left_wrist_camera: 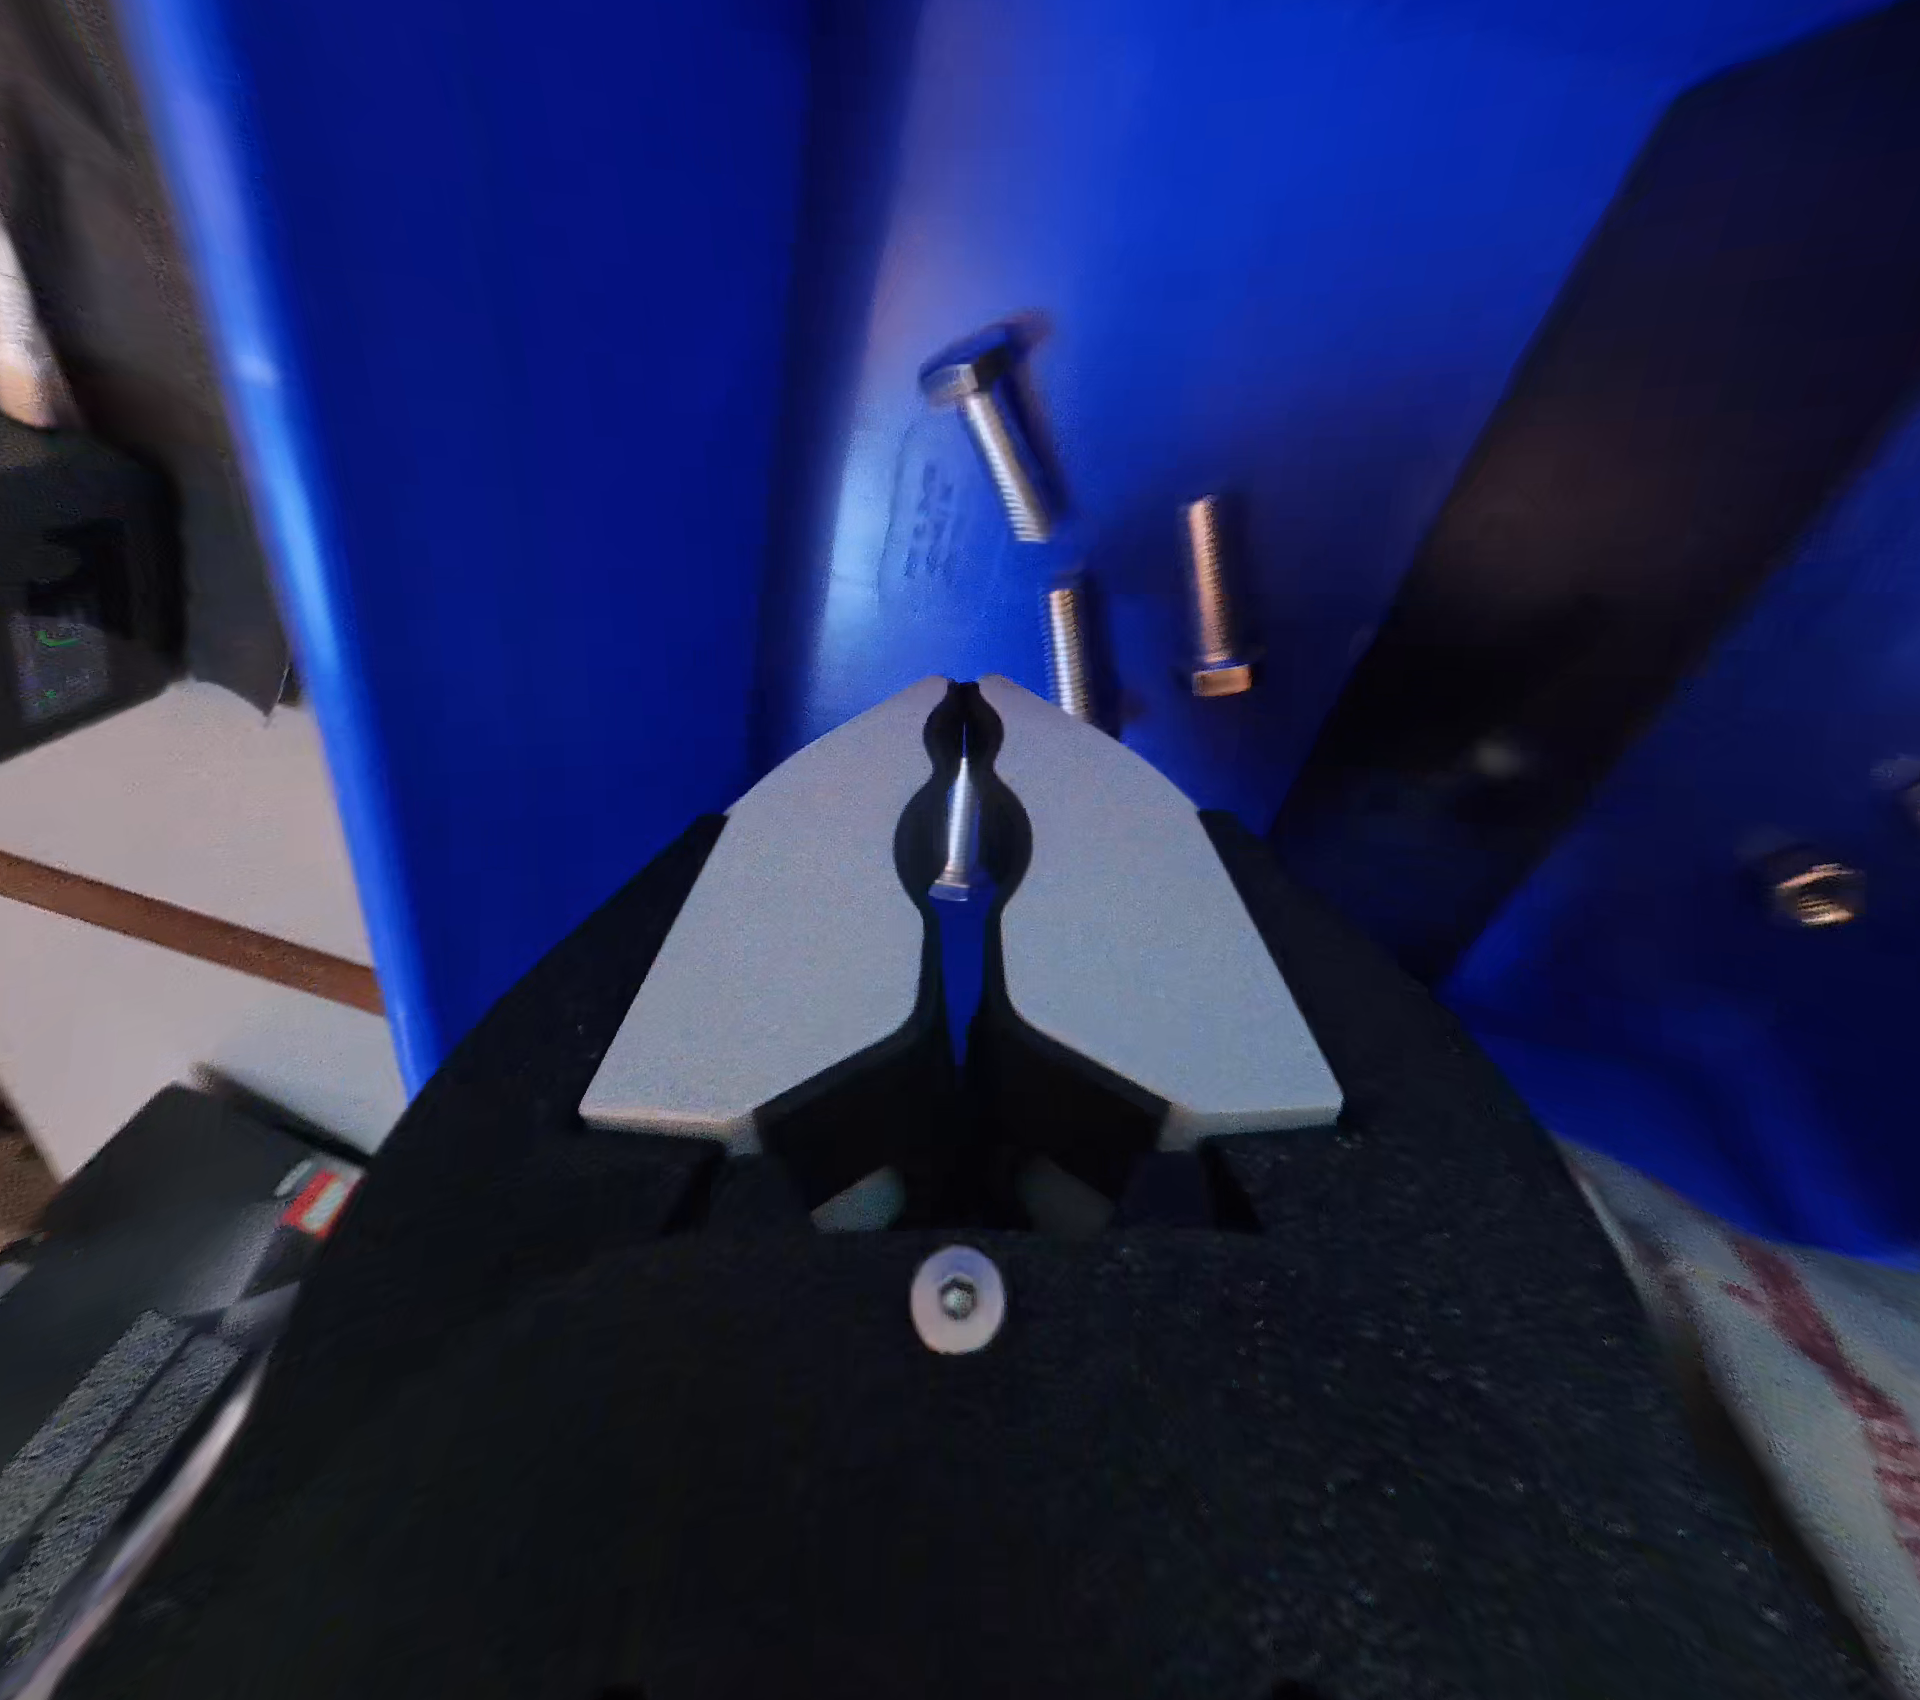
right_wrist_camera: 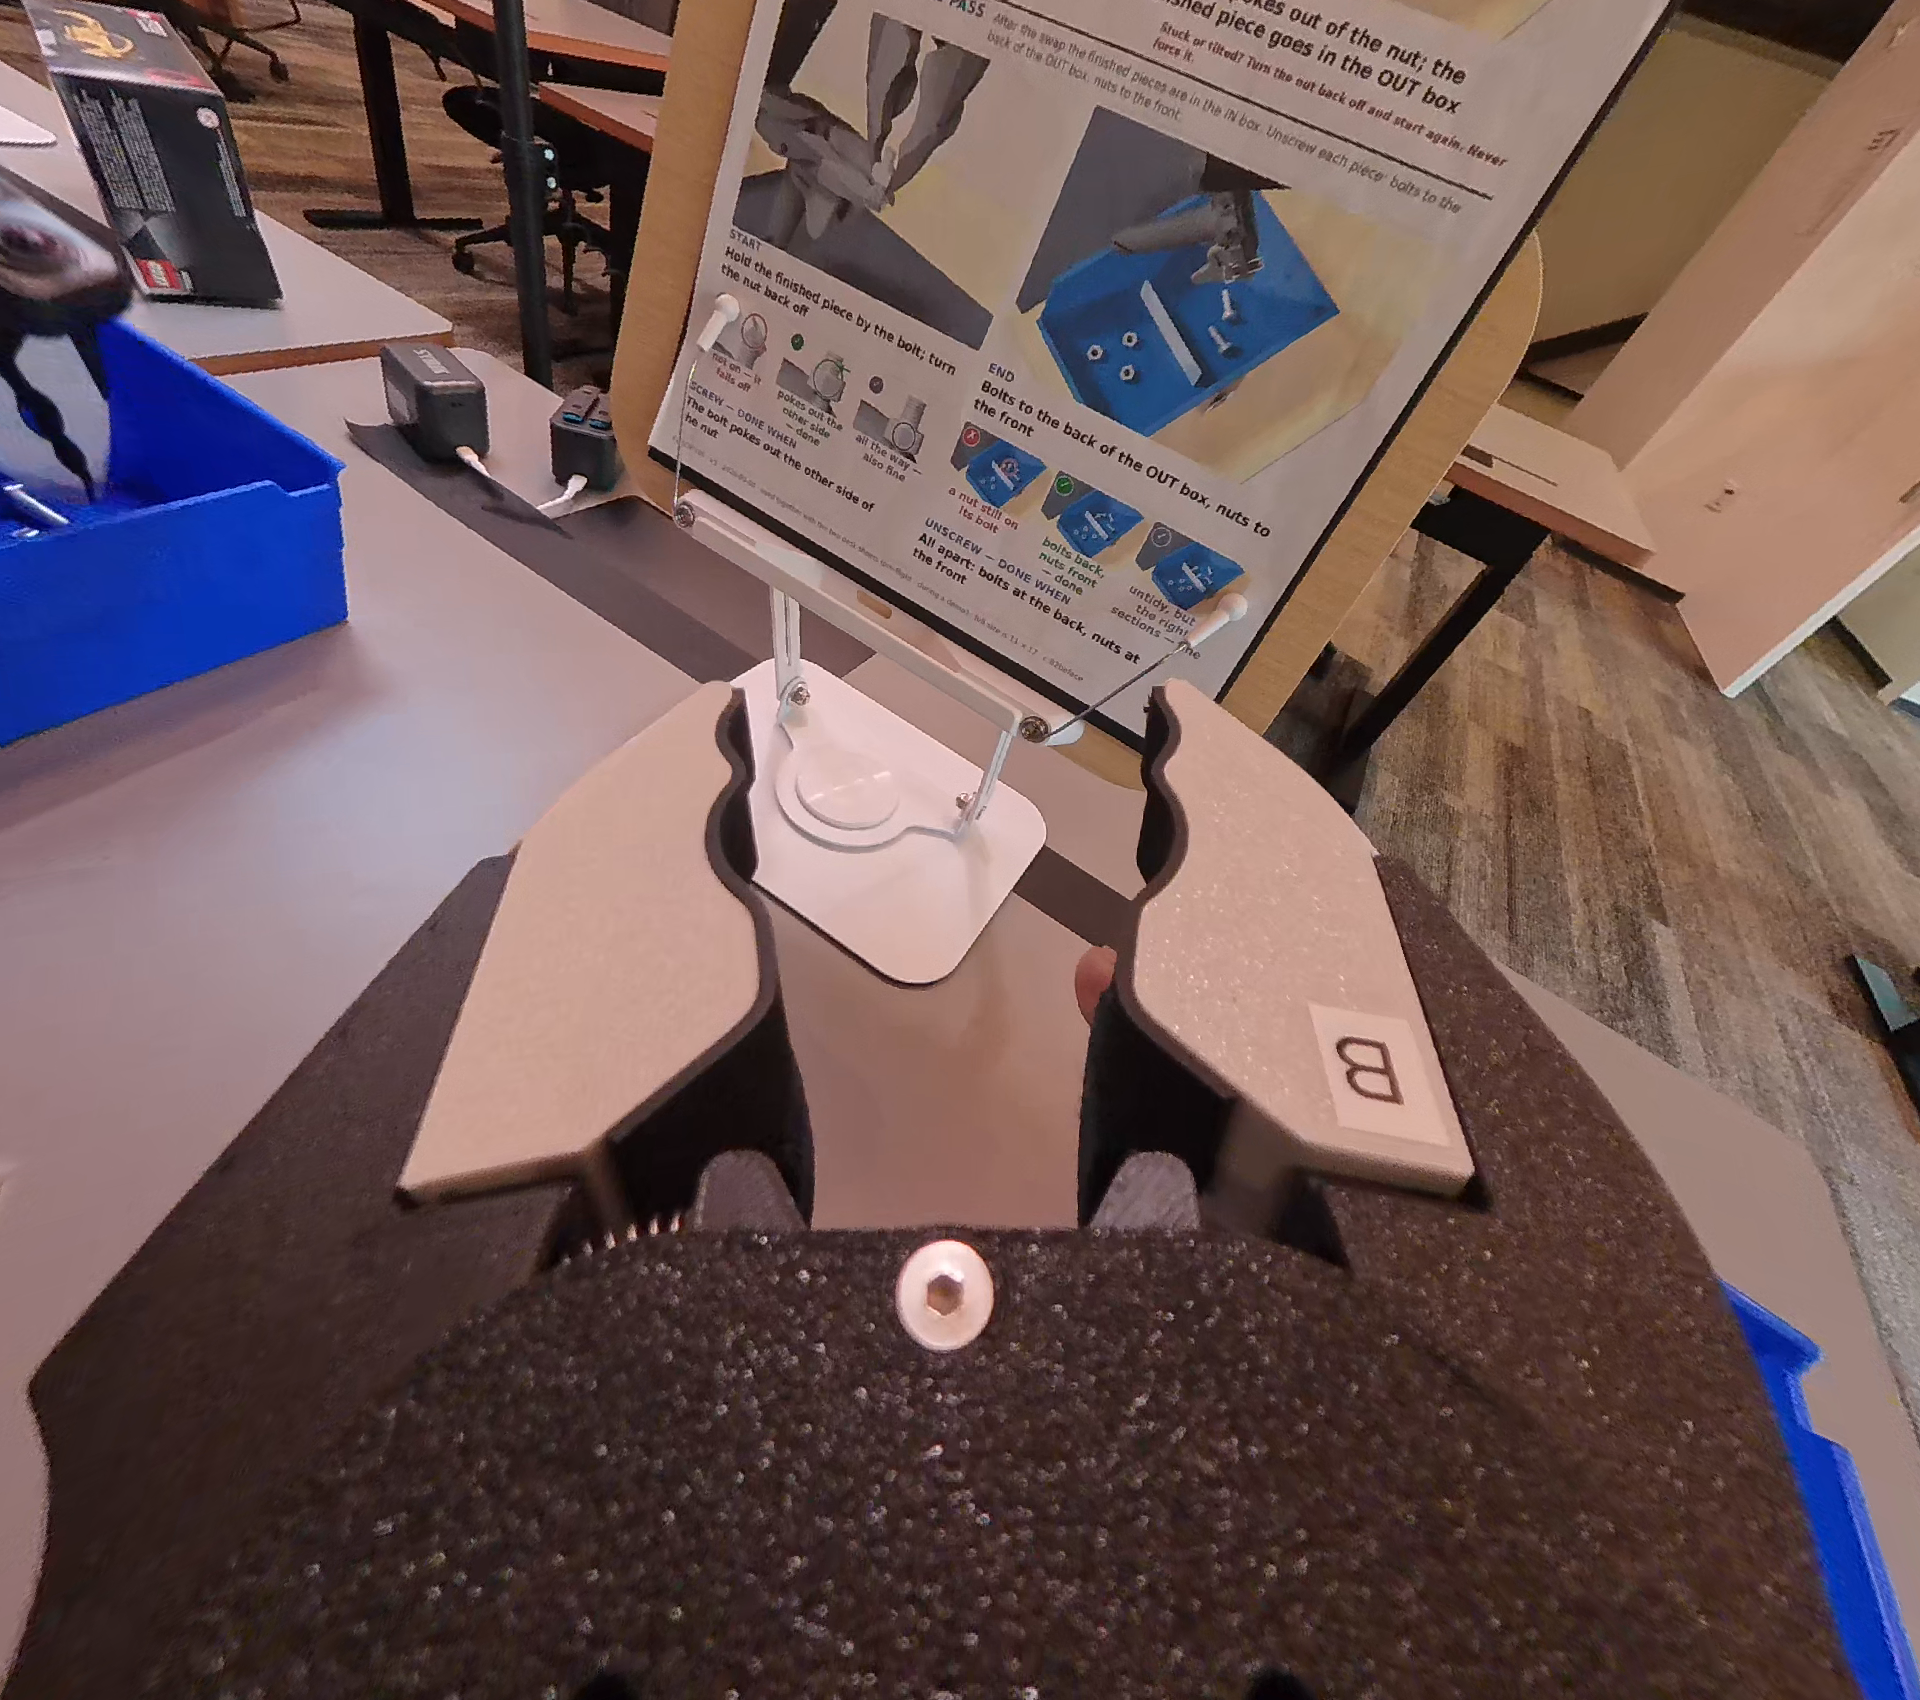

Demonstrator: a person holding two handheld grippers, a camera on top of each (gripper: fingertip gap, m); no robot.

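My left gripper [left_wrist_camera: 961, 700] reaches down into a blue bin [left_wrist_camera: 571, 300]. Its pads are closed on a silver bolt [left_wrist_camera: 958, 829], which shows in the narrow gap with its hex head towards the camera. Three loose bolts [left_wrist_camera: 1003, 445] [left_wrist_camera: 1210, 601] [left_wrist_camera: 1070, 653] lie on the bin floor just past the tips. A black divider [left_wrist_camera: 1558, 507] stands to the right, with a nut [left_wrist_camera: 1813, 892] beyond it. The right wrist view shows this gripper [right_wrist_camera: 88, 476] blurred in the bin [right_wrist_camera: 208, 528]. My right gripper [right_wrist_camera: 940, 715] is open and empty above the grey table [right_wrist_camera: 312, 819].
A printed sheet [right_wrist_camera: 1091, 196] leans on a white stand [right_wrist_camera: 914, 861] straight ahead of the right gripper. Two black chargers [right_wrist_camera: 436, 403] and a dark box [right_wrist_camera: 156, 175] sit at the back left. Another blue bin's edge [right_wrist_camera: 1808, 1494] shows at the lower right. Desks and chairs stand behind. The tips of one gripper are about 55 cm away from the tips of the other. It is some 20 cm from my left tips to the nut [left_wrist_camera: 1813, 892].
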